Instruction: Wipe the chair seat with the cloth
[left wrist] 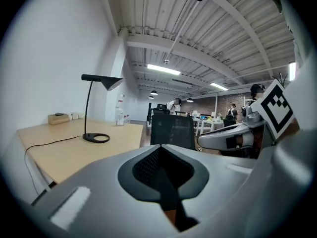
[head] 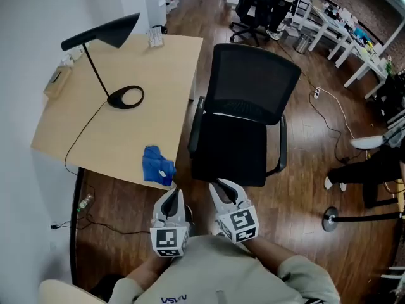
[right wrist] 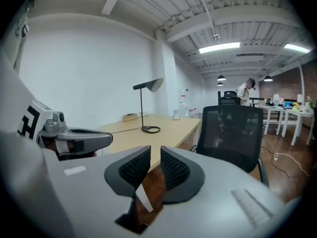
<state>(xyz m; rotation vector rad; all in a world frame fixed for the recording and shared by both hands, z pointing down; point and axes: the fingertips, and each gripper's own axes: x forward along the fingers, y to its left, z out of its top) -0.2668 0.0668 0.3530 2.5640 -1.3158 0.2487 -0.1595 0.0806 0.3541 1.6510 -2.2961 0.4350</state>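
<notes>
Cloth [head: 157, 164] on desk [head: 139, 132] edge, long way up-down, just up-left of left gripper [head: 172, 198], farther from right gripper [head: 221, 187]. Left jaws pressed together; right slightly apart, empty.

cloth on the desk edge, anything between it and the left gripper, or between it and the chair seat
Nothing visible stands between the left gripper and the cloth. Between the cloth and the chair seat runs only the chair's armrest.

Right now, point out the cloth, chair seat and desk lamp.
cloth [head: 157, 164], head view, middle of the crumpled fabric
chair seat [head: 232, 149], head view, centre of cushion
desk lamp [head: 104, 34], head view, black shade
</notes>
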